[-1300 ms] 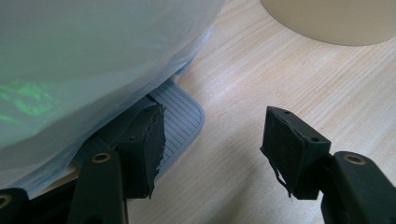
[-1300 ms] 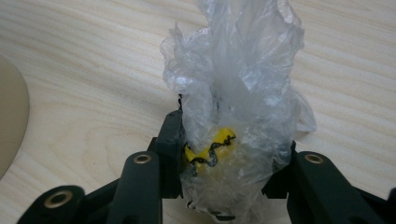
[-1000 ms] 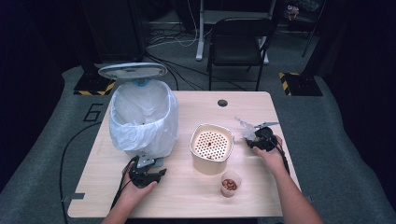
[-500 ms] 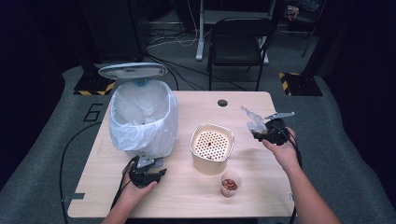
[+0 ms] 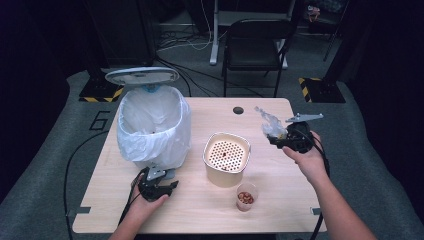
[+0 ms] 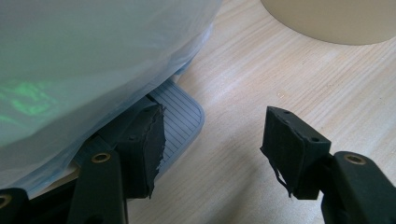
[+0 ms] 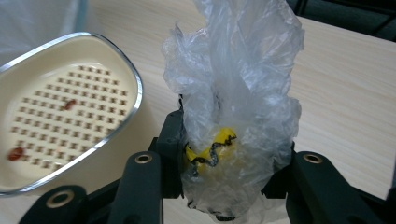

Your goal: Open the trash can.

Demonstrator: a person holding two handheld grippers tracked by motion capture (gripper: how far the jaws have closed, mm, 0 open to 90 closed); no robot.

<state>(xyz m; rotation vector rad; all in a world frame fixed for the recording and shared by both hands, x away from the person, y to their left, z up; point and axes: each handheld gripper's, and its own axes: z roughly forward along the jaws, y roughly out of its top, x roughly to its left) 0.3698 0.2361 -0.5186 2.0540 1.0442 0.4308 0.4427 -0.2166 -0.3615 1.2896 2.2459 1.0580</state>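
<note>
Right claw (image 7: 224,186) grips crumpled plastic bag (image 7: 236,93) (raised above table); left claw (image 6: 215,149) gapes beside bin pedal (image 6: 180,119).

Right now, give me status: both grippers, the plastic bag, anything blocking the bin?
Right gripper shut on crumpled plastic bag, raised off table. Left gripper open at bin pedal. Bin lid up. Perforated container between bag and bin.

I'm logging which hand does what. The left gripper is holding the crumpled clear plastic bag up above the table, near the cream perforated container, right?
Not quite: the right gripper holds the crumpled plastic bag, its jaws shut on it, as the right gripper view shows. The left gripper is open at the bin's pedal. The rest stands: the bag is above the table, near the cream container.
</note>
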